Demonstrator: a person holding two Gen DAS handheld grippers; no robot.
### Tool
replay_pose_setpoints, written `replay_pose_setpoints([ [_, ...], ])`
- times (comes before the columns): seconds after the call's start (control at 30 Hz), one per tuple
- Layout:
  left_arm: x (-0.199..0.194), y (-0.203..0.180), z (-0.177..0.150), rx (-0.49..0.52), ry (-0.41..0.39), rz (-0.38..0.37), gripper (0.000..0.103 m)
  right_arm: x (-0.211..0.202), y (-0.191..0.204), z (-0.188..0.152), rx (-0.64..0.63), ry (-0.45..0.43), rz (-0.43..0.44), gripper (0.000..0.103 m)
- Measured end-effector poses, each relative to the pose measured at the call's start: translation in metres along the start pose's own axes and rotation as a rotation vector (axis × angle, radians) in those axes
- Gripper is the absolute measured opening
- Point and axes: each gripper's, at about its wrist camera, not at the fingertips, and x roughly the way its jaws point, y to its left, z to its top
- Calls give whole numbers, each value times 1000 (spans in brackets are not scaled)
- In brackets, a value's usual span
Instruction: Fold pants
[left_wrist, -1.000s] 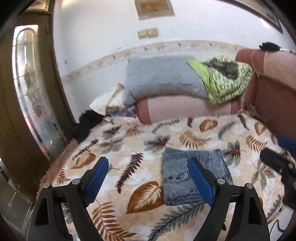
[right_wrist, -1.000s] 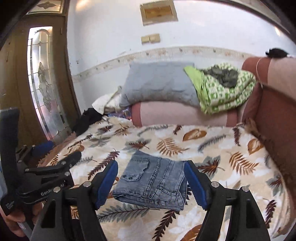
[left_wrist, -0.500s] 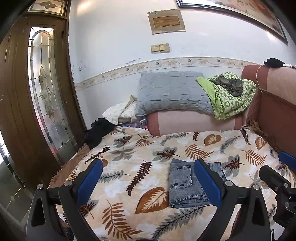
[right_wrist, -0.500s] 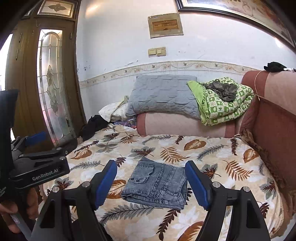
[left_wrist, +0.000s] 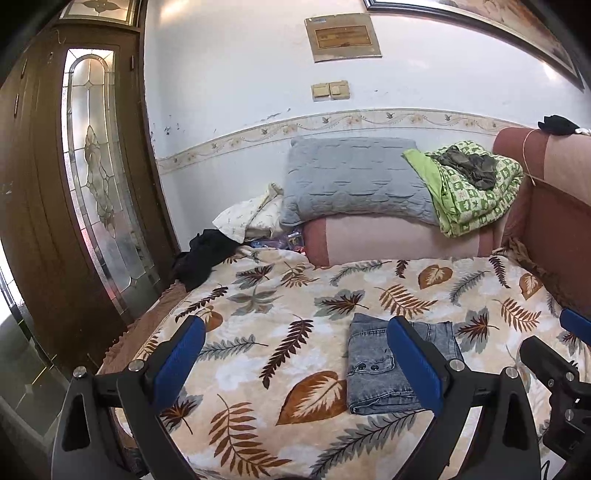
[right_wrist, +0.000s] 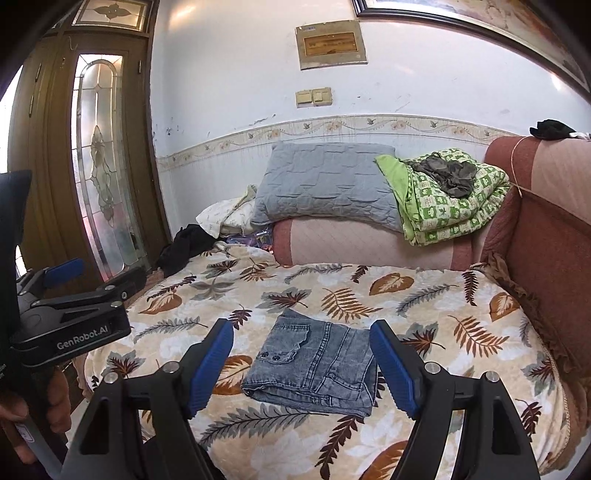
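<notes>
Left gripper (left_wrist: 295, 363): jaws wide apart, nothing between the blue pads, held above the near edge of the bed; a hand (right_wrist: 22, 413) grips its handle at the far left of the right view. Right gripper (right_wrist: 301, 367): jaws also wide, empty, raised over the bed.

Room, left to right:
- Door (left_wrist: 55, 206): dark wood, tall arched pane of leaded glass.
- Wall (left_wrist: 236, 92): white, scuffed, with a floral border strip, a pair of switches (left_wrist: 330, 90), a plaque (left_wrist: 342, 37) above them, and the lower edge of a framed picture at top right.
- Black cloth (left_wrist: 201, 258): heaped at the bed's far left corner, beside a pale bundle of fabric.
- Bed (left_wrist: 258, 350): covered by a cream blanket printed with brown and grey leaves.
- Pants (right_wrist: 317, 367): grey-blue denim, folded into a compact rectangle, lying flat near the middle of the blanket, seen between the right gripper's pads but well beyond them; touched by neither gripper.
- Bolster (left_wrist: 399, 242): pink, along the far end of the bed, bearing a grey pillow (left_wrist: 351, 181).
- Green quilt (left_wrist: 476, 195): folded, next to the pillow, a dark rag on top.
- Headboard (left_wrist: 554, 221): padded, reddish, along the right side, a black item on its top edge.
</notes>
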Motion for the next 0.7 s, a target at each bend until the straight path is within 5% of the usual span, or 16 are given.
replay_pose_setpoints([
  [0.7, 22, 24, -19, -59, 16, 13, 99, 25, 22, -7, -106, 37, -116, 79],
])
